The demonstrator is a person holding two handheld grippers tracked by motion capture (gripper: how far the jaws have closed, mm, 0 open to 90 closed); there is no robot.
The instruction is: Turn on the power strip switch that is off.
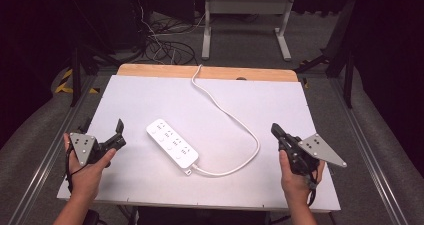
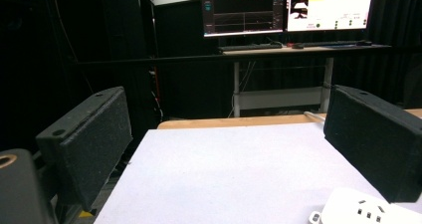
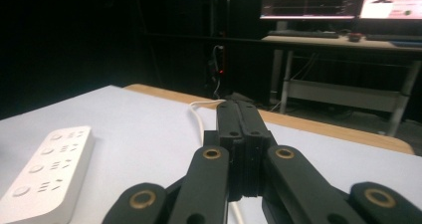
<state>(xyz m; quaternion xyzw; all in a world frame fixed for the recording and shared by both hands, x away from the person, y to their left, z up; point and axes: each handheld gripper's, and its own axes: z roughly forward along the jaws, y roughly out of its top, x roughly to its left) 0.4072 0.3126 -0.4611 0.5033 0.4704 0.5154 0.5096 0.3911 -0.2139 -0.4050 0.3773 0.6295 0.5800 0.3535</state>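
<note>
A white power strip [image 1: 172, 143] lies slantwise in the middle of the white table [image 1: 150, 95], its white cable [image 1: 227, 116] looping right and then running to the far edge. My left gripper [image 1: 104, 130] hovers at the table's left side, left of the strip, jaws wide apart with nothing between them. In the left gripper view the strip's end [image 2: 366, 212] shows at the lower right past the open pads [image 2: 94, 134]. My right gripper [image 1: 276, 130] is at the right side beyond the cable loop, its jaws pressed together and empty. The right gripper view has the strip [image 3: 47, 171] at its lower left, the shut fingertips [image 3: 243, 112] ahead.
A wooden strip [image 1: 210, 72] edges the table's far side. Beyond it stand a white desk frame [image 1: 245, 20] and tangled floor cables [image 1: 165, 45]. Monitors [image 2: 283, 7] sit on a desk in the dark background. Metal rails [image 1: 370, 150] run along both table sides.
</note>
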